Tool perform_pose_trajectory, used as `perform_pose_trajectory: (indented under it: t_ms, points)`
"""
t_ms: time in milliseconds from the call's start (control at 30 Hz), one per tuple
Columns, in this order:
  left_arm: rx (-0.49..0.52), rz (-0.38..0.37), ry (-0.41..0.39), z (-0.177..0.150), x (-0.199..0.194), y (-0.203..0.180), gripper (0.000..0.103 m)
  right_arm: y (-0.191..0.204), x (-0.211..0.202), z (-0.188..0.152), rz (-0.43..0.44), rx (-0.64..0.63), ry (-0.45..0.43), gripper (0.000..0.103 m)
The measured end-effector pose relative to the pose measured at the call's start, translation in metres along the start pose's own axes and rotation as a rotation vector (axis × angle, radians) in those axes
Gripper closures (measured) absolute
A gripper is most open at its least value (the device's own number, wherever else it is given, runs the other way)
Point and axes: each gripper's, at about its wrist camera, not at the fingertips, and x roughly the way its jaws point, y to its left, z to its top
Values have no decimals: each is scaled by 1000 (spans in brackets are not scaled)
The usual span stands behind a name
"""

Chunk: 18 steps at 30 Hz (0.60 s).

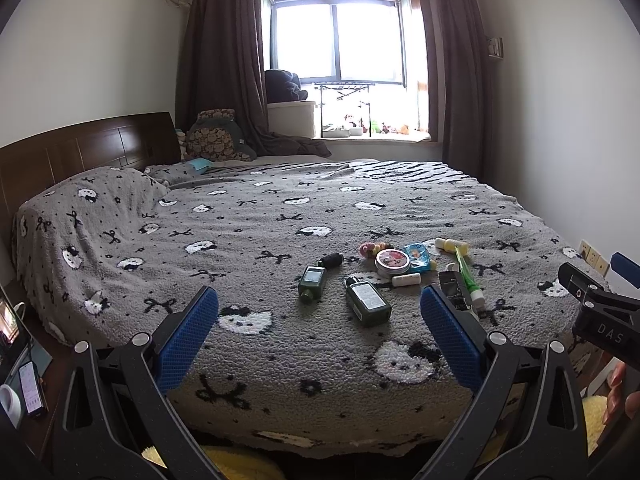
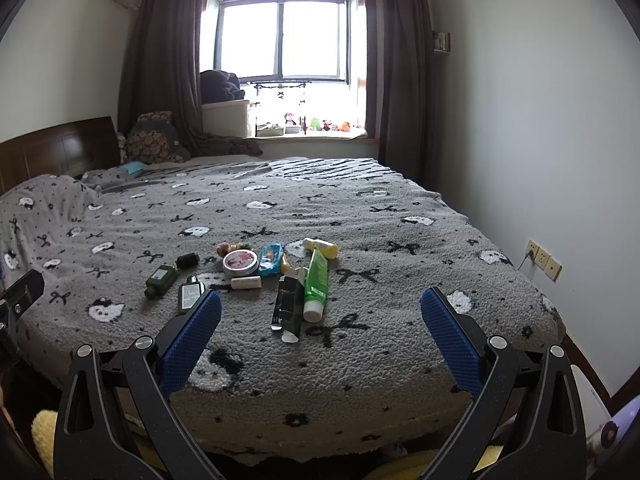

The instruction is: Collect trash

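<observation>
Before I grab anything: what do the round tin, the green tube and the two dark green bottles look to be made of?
Round tin: likely metal, its silvery rim catching light under a printed pink lid. Green tube: soft glossy plastic by the look, with a white cap. Dark green bottles: glass or hard plastic, I cannot tell which; smooth sheen, pale paper-like labels. All lie on the fleecy blanket.
</observation>
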Motion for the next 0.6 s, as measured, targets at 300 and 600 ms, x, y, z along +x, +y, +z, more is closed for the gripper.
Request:
perform_pose_trajectory:
  t_ms: [300, 600]
  points:
    - [-7, 5, 6, 0, 3, 3, 7, -3, 2, 0, 8, 5, -4, 3]
    - [0, 9, 46, -11, 33, 4, 7, -6, 29, -11, 9, -11, 20, 3]
